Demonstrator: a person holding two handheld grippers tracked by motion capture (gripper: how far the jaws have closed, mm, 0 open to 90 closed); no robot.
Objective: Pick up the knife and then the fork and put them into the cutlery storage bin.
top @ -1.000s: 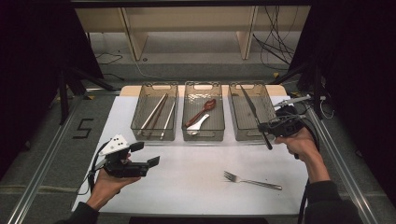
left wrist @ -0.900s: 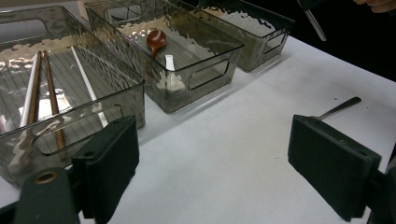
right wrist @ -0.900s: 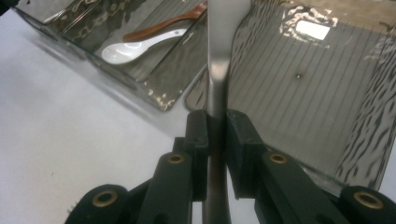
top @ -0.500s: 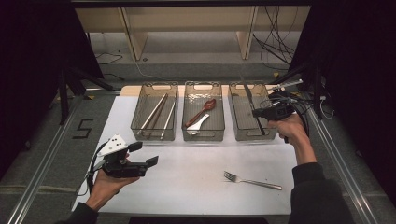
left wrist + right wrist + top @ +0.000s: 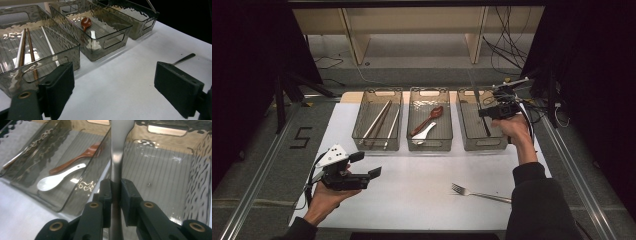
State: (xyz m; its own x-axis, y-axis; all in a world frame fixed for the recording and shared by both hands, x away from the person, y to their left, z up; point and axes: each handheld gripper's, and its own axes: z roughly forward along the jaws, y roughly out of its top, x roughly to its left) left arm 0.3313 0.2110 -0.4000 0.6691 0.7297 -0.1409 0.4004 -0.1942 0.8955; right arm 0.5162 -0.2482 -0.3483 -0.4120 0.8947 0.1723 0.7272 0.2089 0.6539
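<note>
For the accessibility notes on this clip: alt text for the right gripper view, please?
The right claw is shut on a metal utensil handle, above an empty clear bin. In the next bin to the left lie a white spoon and a wooden spoon.

On the white table [image 5: 412,185] stand three clear smoky plastic bins in a row: the left bin [image 5: 377,120] holds long chopsticks, the middle bin [image 5: 429,120] a brown wooden spoon [image 5: 430,119] and a white spoon [image 5: 424,134]. The right tongs [image 5: 486,113] hold a long dark utensil [image 5: 482,117] over the right bin [image 5: 479,135]. The left tongs [image 5: 367,165] hang gaping above the table's near left, and a silver metal fork [image 5: 479,194] lies near the front edge.
</note>
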